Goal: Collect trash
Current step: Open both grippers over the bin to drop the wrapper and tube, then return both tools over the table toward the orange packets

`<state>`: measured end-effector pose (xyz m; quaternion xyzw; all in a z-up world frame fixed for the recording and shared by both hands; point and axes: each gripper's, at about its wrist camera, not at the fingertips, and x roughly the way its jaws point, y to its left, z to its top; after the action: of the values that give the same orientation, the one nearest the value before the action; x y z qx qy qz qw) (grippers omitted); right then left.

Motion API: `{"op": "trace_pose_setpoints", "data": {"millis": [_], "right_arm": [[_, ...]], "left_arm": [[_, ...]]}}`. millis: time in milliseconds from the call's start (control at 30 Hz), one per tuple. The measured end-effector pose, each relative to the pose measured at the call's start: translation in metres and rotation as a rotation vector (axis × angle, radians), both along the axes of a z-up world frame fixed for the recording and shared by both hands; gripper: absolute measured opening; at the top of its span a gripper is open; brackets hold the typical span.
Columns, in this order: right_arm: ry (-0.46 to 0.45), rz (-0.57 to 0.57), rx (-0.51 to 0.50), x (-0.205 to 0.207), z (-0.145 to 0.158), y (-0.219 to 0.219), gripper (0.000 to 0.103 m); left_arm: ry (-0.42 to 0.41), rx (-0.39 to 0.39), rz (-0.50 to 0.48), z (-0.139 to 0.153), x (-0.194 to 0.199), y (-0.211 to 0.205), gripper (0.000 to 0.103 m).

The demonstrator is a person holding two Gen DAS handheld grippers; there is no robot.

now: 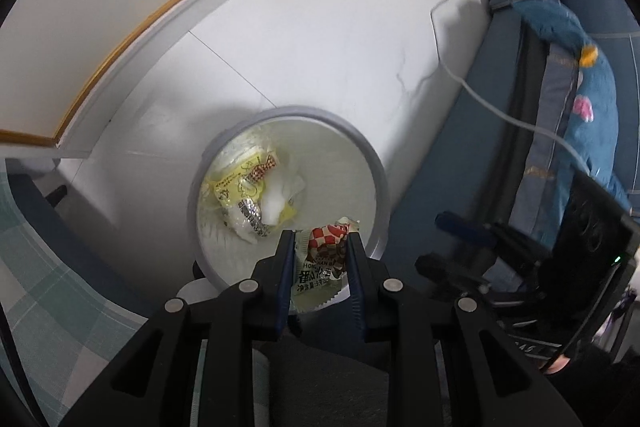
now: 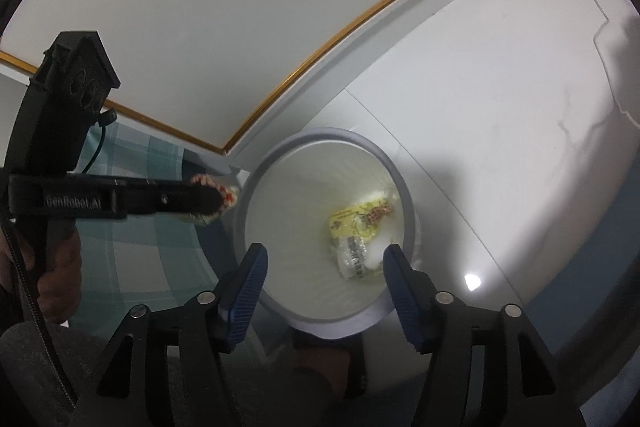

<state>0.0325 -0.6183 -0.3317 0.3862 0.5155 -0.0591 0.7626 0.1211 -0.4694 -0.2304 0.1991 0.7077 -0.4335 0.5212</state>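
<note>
A: Left wrist view first. We see the left gripper (image 1: pixel 320 241) clamped on a red-checked wrapper (image 1: pixel 326 259), held over the near rim of the bin (image 1: pixel 362 147).

B: Agreed. Further in, at the bottom of the bin, we see a yellow packet (image 1: pixel 232 183) and a foil wrapper (image 1: pixel 252 217) with white tissue (image 1: pixel 276 201).

A: Right wrist view: we see the right gripper (image 2: pixel 324 263) with its fingers apart and nothing between them, above the bin (image 2: pixel 264 163).

B: Same trash lies below it. At far left we see the left gripper (image 2: pixel 212 201) from the side, wrapper (image 2: pixel 224 193) in it, beside the rim.
</note>
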Motion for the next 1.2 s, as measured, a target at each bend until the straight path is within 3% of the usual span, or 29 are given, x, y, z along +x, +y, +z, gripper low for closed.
{"op": "trace_pose_setpoints", "data": {"millis": [200, 500, 567, 633, 667, 1200], "right_arm": [[0.005, -0.032, 0.011, -0.006, 0.005, -0.004, 0.076], [0.001, -0.084, 0.027, -0.011, 0.011, -0.014, 0.082], [0.001, -0.092, 0.022, -0.011, 0.013, -0.015, 0.084], [0.0, -0.098, 0.011, -0.01, 0.014, -0.014, 0.087], [-0.002, -0.101, 0.005, -0.011, 0.015, -0.014, 0.088], [-0.09, -0.121, -0.028, -0.014, 0.056, -0.01, 0.099]], "left_arm": [[-0.024, 0.026, -0.034, -0.004, -0.001, -0.004, 0.021], [-0.014, 0.071, -0.052, -0.012, -0.006, -0.002, 0.021], [-0.036, 0.071, -0.048, -0.009, -0.006, 0.0, 0.03], [-0.061, 0.061, -0.037, -0.004, -0.004, 0.003, 0.053], [-0.081, 0.052, -0.026, -0.001, -0.003, 0.005, 0.056], [-0.338, -0.062, 0.093, 0.064, 0.002, 0.029, 0.065]]}}
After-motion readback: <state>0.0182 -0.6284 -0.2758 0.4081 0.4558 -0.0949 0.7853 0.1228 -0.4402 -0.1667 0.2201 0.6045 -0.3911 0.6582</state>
